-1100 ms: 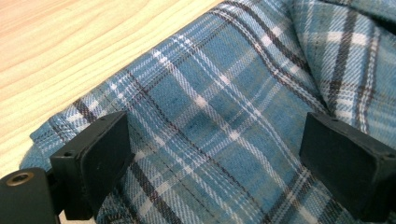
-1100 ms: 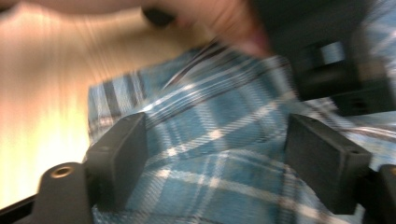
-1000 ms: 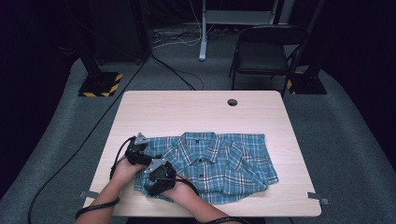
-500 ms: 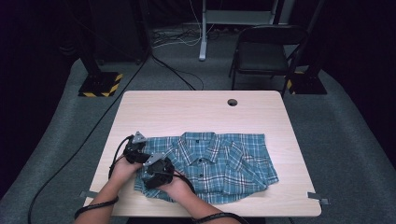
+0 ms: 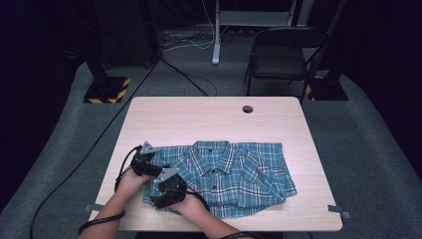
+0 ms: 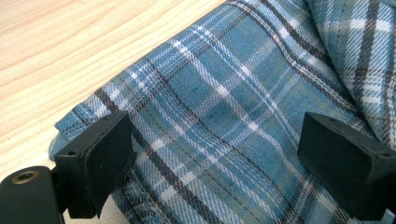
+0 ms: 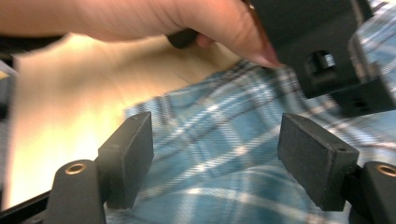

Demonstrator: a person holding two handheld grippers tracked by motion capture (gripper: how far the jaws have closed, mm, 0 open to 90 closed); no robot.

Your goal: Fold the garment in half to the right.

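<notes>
Both forearms reaching in from the bottom edge of the high view, left gripper (image 5: 149, 162) sitting at lower left with jaws spread wide, right gripper (image 5: 166, 191) just below it, jaws apart, having just been narrowing slightly

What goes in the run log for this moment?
left tool: open over shirt | right tool: open, closing, over shirt edge | table

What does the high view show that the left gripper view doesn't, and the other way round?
The high view takes in the whole folded plaid shirt, its collar, the table, a black chair behind it and both hands, each holding a gripper. The left gripper view gives the weave up close, with the left gripper open above the shirt's edge. Both show plaid cloth on pale wood.
</notes>
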